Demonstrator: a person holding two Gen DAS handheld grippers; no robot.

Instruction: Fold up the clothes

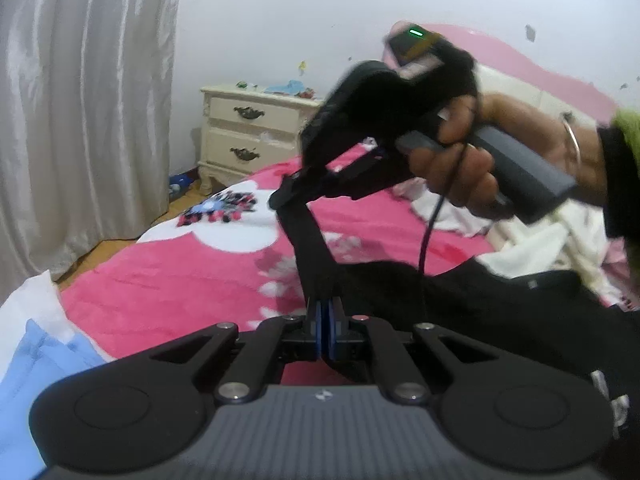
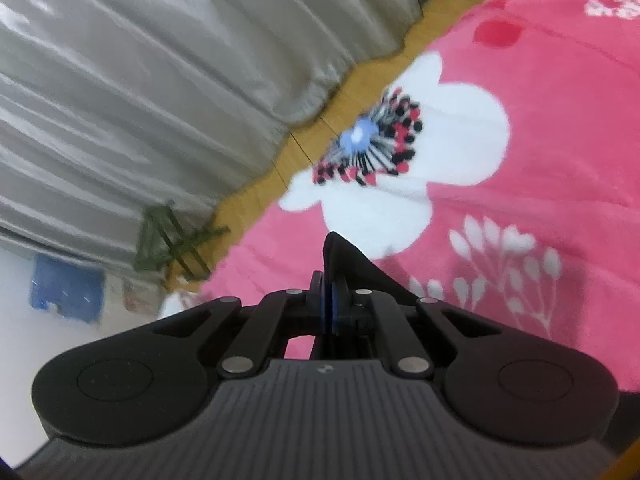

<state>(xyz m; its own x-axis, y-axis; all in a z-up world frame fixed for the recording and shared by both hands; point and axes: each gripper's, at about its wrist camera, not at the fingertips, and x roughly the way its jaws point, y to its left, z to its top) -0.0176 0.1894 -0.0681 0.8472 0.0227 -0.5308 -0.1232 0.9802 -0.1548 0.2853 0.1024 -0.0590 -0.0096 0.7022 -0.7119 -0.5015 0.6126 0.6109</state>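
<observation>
A black garment [image 1: 460,300] lies on the pink flowered bedspread [image 1: 168,280]. A strip of its edge [image 1: 308,240] runs taut between both grippers. My left gripper [image 1: 325,308] is shut on the near end of that strip. In the left wrist view my right gripper [image 1: 286,196], held by a person's hand [image 1: 460,160], is shut on the far end and lifted above the bed. In the right wrist view my right gripper [image 2: 330,292] pinches a black fabric corner [image 2: 348,264] that sticks up between its blue pads, over the bedspread [image 2: 520,160].
A cream nightstand [image 1: 248,132] stands by the wall beyond the bed. Grey curtains [image 1: 80,100] hang to the left above a wooden floor strip [image 2: 320,120]. White clothes [image 1: 540,240] pile at the right, light blue fabric [image 1: 36,360] at the lower left.
</observation>
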